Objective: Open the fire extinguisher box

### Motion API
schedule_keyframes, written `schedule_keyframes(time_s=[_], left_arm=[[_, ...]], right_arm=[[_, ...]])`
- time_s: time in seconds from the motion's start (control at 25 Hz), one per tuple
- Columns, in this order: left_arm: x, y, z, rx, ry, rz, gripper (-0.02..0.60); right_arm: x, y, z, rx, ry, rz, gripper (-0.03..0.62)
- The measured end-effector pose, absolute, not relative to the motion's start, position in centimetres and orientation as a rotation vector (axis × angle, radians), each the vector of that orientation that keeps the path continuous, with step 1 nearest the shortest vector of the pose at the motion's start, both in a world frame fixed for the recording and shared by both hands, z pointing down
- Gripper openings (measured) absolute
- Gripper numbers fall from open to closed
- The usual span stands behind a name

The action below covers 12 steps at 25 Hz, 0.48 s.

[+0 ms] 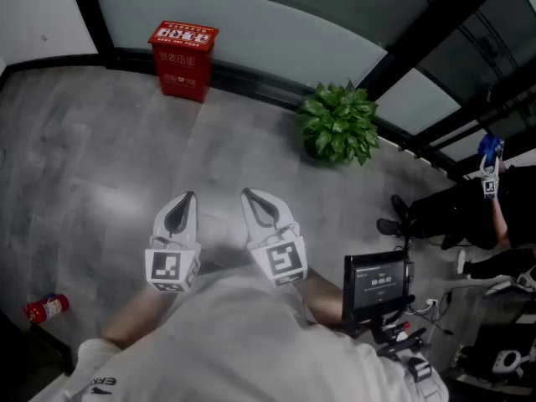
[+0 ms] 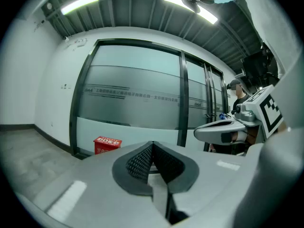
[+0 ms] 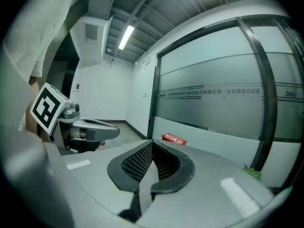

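Observation:
The red fire extinguisher box [image 1: 183, 59] stands on the floor against the frosted glass wall, lid closed, far ahead of both grippers. It shows small and distant in the left gripper view [image 2: 107, 145] and the right gripper view [image 3: 174, 138]. My left gripper [image 1: 188, 199] and right gripper [image 1: 249, 197] are held side by side in front of my chest, well short of the box. Both are shut, their dark ribbed pads meeting with nothing between them, seen in the left gripper view [image 2: 152, 148] and in the right gripper view [image 3: 152, 147].
A green potted plant [image 1: 339, 124] stands at the wall right of the box. A small red extinguisher [image 1: 43, 309] lies on the floor at the lower left. A person [image 1: 469, 212] sits at the right near a monitor [image 1: 377, 281] and cables.

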<state>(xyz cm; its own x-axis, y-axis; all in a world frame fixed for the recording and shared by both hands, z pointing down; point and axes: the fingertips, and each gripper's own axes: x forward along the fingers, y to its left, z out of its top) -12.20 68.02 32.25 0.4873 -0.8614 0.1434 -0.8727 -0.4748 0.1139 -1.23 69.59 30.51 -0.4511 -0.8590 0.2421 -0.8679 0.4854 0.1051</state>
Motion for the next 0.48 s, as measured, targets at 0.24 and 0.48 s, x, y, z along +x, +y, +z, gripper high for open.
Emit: schedule_keyframes(time_s=[0.24,0.48], left_arm=[[-11.4,64.1,32.6,2.537,-1.554,0.114,0.003],[-9.0,57.8,32.5,2.499,-1.637,0.157,0.003]], right_arm=[[-0.1,65.5,31.0,1.448,-2.495,0.042,0.014],[2.7,58.8,31.3,1.42,-2.558,0.041,0.014]])
